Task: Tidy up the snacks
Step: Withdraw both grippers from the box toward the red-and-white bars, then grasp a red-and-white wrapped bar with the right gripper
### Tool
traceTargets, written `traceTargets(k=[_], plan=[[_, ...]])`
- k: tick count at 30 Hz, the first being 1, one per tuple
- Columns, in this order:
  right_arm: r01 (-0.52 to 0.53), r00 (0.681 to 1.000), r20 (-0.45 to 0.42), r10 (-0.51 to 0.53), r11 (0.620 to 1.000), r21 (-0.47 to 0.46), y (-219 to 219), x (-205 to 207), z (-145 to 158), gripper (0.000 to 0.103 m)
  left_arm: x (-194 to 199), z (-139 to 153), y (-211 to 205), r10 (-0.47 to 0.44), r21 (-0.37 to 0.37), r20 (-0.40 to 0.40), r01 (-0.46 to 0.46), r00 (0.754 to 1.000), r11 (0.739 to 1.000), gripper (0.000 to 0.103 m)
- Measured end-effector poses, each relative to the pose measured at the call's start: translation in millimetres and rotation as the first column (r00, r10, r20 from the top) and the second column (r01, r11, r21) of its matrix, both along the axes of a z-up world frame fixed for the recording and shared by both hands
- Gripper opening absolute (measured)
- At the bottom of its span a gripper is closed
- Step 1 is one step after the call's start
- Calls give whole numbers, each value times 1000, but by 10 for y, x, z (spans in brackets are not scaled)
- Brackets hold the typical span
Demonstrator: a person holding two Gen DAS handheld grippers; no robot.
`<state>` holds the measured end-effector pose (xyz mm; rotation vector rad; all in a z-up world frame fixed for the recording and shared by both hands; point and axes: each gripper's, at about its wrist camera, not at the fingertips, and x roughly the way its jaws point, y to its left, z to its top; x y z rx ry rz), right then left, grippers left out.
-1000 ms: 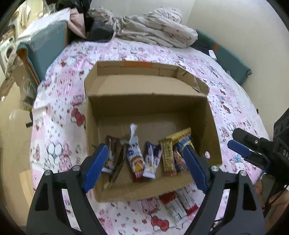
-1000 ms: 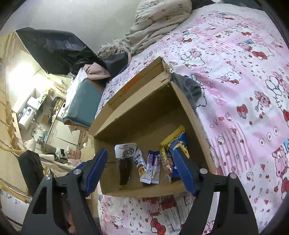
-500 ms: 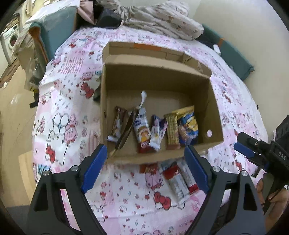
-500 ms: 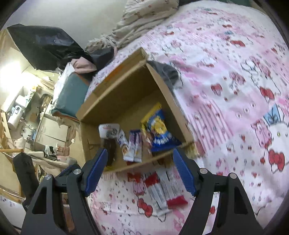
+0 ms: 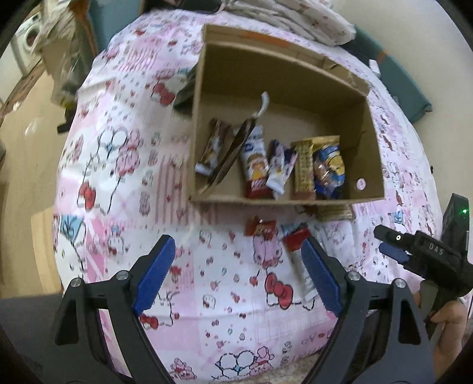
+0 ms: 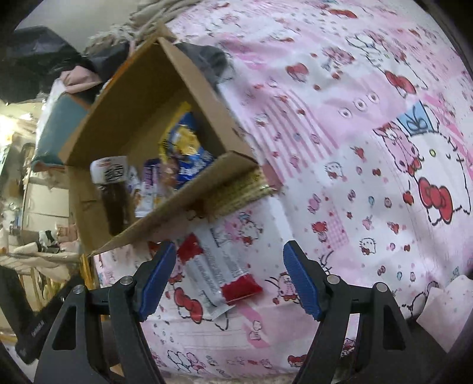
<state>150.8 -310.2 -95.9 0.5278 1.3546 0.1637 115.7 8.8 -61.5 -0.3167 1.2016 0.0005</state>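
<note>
My right gripper (image 6: pixel 229 276) is open and holds nothing. Its two blue pads (image 6: pixel 301 280) stand wide apart over the bed. Between them, down on the sheet, lies a long white snack pack with red ends (image 6: pixel 220 270). The pads do not touch it.

My left gripper (image 5: pixel 233 271) is open too, and it is empty. Its blue pads (image 5: pixel 152 273) hang over the pink cat bedsheet (image 5: pixel 124 189). Just by the pad on the right side I see the same white and red pack (image 5: pixel 297 245). Next to that lies a small red and brown candy wrapper (image 5: pixel 260 228). Both are on the sheet, just in front of the box.

A bit further out is the cardboard box (image 5: pixel 363 127). It is open at the top. Inside, snacks lie in a row along the near wall. There is a brown bar (image 5: pixel 211 147), a white pack with a red bottom (image 5: pixel 255 165), a small white and purple pack (image 5: pixel 279 165), a long golden cracker pack (image 5: pixel 303 171) and a blue and yellow bag (image 5: pixel 329 168). A yellowish cracker pack (image 5: pixel 335 211) pokes out from under the box's near corner.

At the right edge of the left view I see my other tool, held in my hand (image 5: pixel 446 322).

Far behind the box are a crumpled blanket (image 5: pixel 313 17) and teal cushions (image 5: pixel 405 85).
</note>
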Motion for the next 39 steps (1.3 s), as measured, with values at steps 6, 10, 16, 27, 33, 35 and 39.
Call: traceTargets(k=[6,10,16,27,33,35,39], plan=[[-79,994,-81,73,994,-70,175,32,-205,74,-10,-104,-13,25,-4,-23,-25,999,1000,85],[-171,982,-104,160,980,-106,408,92,-338,64,15,-129,-34,26,12,-29,-26,999,1000,85],[-291,951,-156,265,941,-173,694,121,-560,61,27,-188,-34,24,8,-46,-23,999,1000,85],[-522,853,-92,514,841,-140,1329,-215,-499,33,-21,-336,65,64,50,-93,-59,994,997,85],[-404,915,-58,400,902,-155,1005,-158,-345,33,-48,-598,-45,41,60,-172,-31,984,998,85],[-357,934,-53,353,924,-141,894,-131,-325,33,-77,-708,-134,24,38,-211,-16,977,999,85],[-310,951,-38,307,942,-128,787,-83,-270,33,-179,-904,-259,50,-46,-284,-65,957,997,85]])
